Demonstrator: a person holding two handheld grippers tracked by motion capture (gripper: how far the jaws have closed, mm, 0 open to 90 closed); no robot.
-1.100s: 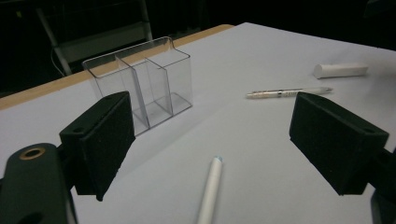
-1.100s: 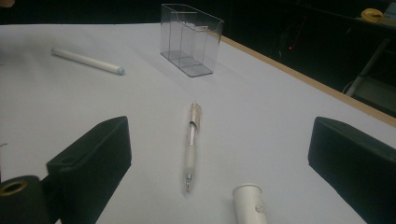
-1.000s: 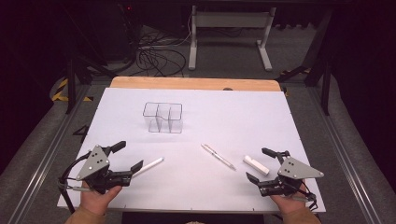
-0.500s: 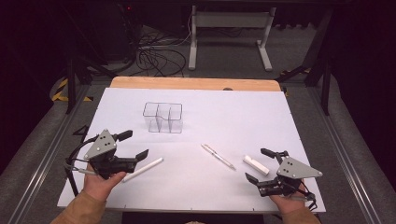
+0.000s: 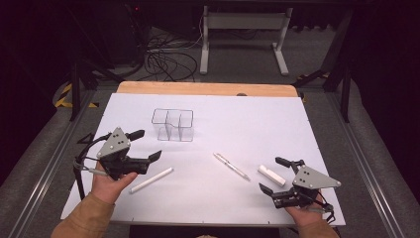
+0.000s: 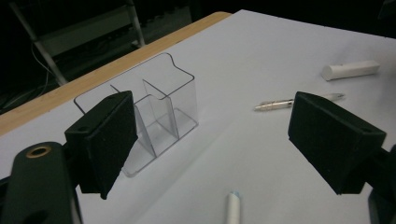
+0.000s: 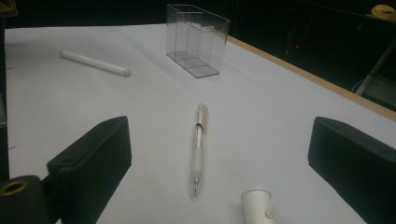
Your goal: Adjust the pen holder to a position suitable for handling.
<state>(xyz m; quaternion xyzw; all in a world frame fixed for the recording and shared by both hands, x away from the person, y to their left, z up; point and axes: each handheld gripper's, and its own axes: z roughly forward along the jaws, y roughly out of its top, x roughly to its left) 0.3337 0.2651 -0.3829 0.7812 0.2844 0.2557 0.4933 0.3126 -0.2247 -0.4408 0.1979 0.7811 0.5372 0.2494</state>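
Note:
A clear plastic organizer (image 5: 172, 125) with several compartments stands empty on the white sheet (image 5: 247, 119). My left gripper (image 5: 147, 144) hovers open just front-left of it, with nothing between the jaws. A long white pen (image 5: 151, 180) lies below that gripper. A clear pen (image 5: 231, 166) and a short white tube (image 5: 271, 175) lie toward the right. My right gripper (image 5: 272, 174) rests open near the front right edge, its jaws on either side of the tube. In the left gripper view the organizer (image 6: 159, 116) is close ahead. In the right gripper view the clear pen (image 7: 200, 144) lies straight ahead.
A wooden table edge (image 5: 208, 89) runs along the far side of the sheet. Beyond it are cables (image 5: 166, 59) and a metal stand (image 5: 242, 29) on the dark floor. Rails flank the table on both sides.
My left gripper has lifted from the front left corner and moved forward and right, toward the organizer. The right gripper and the objects on the sheet stay where they were.

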